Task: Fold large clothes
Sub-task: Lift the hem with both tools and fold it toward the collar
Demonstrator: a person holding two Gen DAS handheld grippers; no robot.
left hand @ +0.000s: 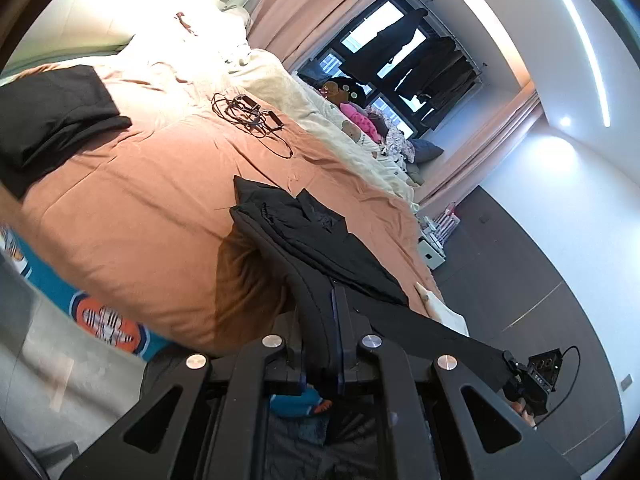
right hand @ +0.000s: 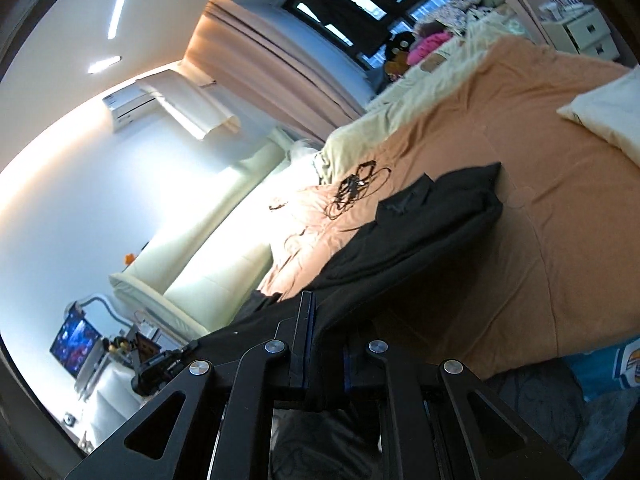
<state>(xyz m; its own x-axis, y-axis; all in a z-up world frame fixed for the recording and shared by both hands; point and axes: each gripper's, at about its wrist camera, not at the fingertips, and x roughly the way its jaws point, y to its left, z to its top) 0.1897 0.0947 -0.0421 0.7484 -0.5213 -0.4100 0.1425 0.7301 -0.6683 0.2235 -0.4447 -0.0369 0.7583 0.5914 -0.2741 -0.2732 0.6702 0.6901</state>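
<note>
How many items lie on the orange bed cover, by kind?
Black garments: 2, the folded black cloth pile and the black fabric garment being lifted
Tangled black cable bundles: 1
Cream pillows: 1
Total: 4

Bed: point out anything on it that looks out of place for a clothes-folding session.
A tangle of black cables lies loose on the orange bedspread, beyond the black garment that both grippers, left and right, are pinching. It isn't laundry and could snag cloth spread over it.
</note>
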